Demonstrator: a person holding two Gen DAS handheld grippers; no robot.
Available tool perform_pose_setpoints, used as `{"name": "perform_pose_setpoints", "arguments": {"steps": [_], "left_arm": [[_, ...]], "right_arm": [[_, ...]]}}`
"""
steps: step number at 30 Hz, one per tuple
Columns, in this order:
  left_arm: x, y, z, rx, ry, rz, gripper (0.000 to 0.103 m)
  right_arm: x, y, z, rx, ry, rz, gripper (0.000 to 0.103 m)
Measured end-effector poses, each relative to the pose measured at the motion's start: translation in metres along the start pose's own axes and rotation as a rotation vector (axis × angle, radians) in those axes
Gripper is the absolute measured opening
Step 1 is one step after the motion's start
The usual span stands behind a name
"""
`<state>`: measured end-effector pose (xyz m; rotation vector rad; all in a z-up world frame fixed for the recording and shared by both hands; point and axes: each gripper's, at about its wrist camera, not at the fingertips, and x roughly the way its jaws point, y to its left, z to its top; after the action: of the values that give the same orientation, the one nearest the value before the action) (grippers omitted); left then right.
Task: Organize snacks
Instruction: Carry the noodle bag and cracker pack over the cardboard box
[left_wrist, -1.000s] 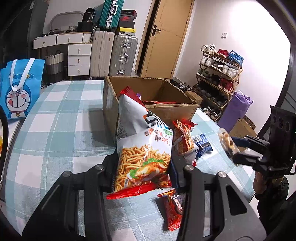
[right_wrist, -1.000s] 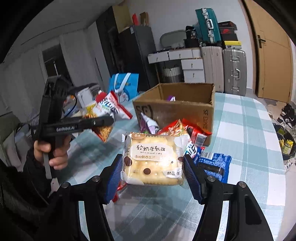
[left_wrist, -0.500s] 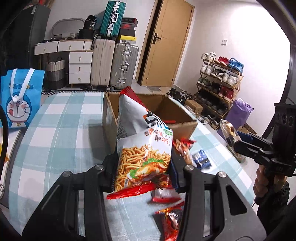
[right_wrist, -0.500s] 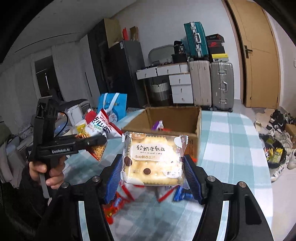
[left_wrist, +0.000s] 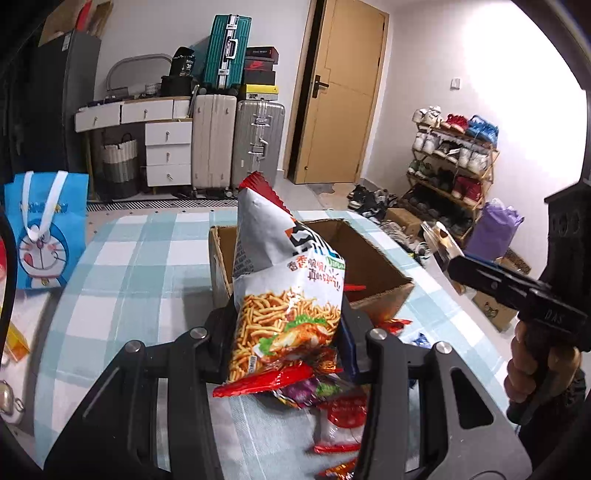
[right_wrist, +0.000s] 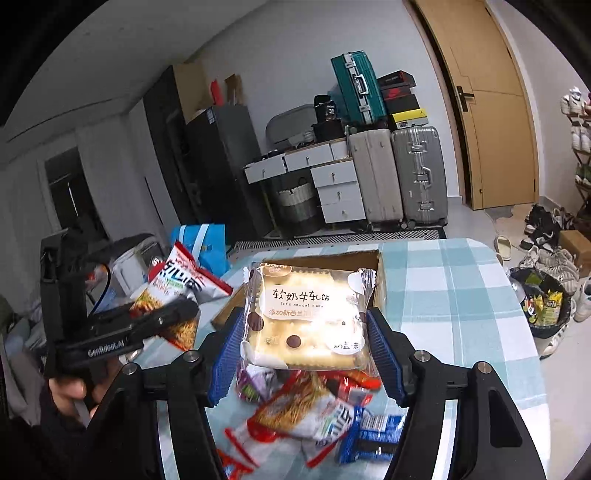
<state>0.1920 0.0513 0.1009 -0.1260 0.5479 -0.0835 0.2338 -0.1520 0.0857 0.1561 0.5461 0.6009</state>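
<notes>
Right hand-held gripper (right_wrist: 306, 343) clamping biscuit packet (right_wrist: 308, 317), cardboard box (right_wrist: 376, 273) behind

Black claw (right_wrist: 306, 350) w/ blue ribbed pads (right_wrist: 382, 354), silver screws.

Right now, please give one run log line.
left gripper: holds noodle-snack bag | right gripper: holds nougat biscuit pack | cardboard box: open

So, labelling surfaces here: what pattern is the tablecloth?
Light blue and white checks on the tablecloth, clearest in the right wrist view.
</notes>
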Motion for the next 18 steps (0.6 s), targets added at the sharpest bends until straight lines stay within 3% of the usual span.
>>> {"name": "perform_pose_setpoints", "arguments": {"steps": [18], "left_arm": [[0.074,0.0,0.016,-0.01,0.046,0.04,0.041]], "right_arm": [[0.057,-0.013,0.02,0.017,0.049,0.024,0.066]]}}
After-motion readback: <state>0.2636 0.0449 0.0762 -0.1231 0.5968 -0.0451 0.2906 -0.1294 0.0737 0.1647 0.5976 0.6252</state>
